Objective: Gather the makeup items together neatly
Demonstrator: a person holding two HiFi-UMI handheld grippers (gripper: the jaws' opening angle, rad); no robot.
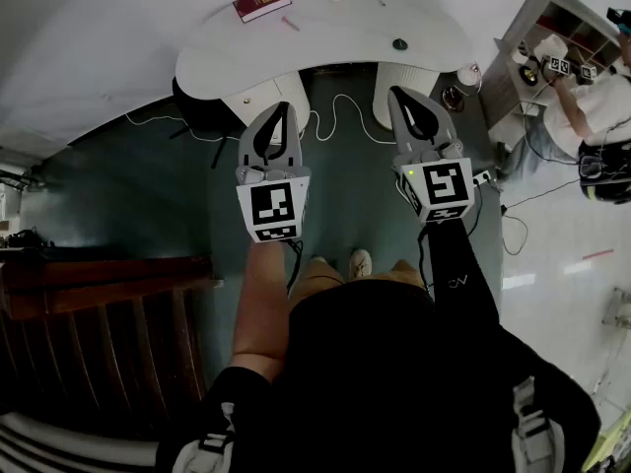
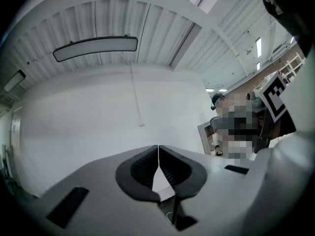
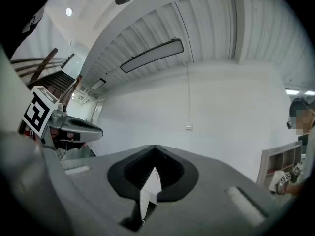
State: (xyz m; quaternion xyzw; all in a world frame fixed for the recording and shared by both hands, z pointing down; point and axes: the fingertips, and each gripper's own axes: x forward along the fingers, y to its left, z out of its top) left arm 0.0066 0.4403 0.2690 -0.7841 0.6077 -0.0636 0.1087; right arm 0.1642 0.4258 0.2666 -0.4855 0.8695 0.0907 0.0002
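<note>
Head view: left tool [image 1: 282,114] and right tool [image 1: 398,97] hang level before the white bench [image 1: 345,23], each with jaws pressed together, holding nothing. On the bench lie a red flat case [image 1: 261,2], a thin pink stick [image 1: 290,24] and a small dark round item [image 1: 399,43], well apart.

We're in what looks like a lab-style recording room, not a home. Ahead of the fingers [image 1: 249,149] a curved white table [image 1: 325,30] stands on a teal floor [image 1: 148,185], with a white cable [image 1: 340,114] snaking between them. Off to the fingers' right, a second person [image 1: 584,106] works marker-cube grippers [image 1: 557,65] at a white shelf unit [image 1: 564,23]. Above, there's a ribbed ceiling [image 2: 162,28] and a long lamp [image 2: 96,47].
</note>
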